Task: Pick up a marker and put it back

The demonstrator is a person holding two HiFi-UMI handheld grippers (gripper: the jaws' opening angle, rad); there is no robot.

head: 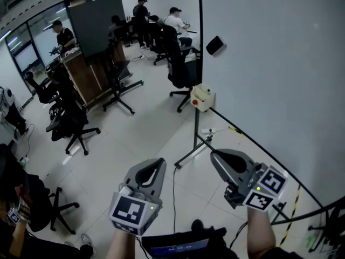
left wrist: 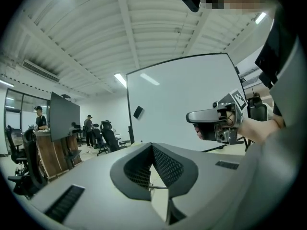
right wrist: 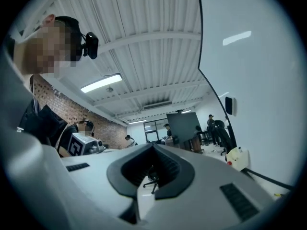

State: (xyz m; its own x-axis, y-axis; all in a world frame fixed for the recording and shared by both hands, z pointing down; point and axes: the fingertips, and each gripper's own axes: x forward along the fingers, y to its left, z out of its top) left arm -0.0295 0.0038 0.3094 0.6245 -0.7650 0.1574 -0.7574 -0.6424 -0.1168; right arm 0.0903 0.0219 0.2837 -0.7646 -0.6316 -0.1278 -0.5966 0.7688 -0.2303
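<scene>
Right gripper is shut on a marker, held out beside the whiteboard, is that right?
No: the right gripper is shut but holds nothing; the right gripper view shows its jaws together with nothing between them. It is held out beside the whiteboard.

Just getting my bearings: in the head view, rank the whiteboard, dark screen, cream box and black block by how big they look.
1. whiteboard
2. dark screen
3. cream box
4. black block
The last two look close, and the box is nearer, so that order is unsure.
</scene>
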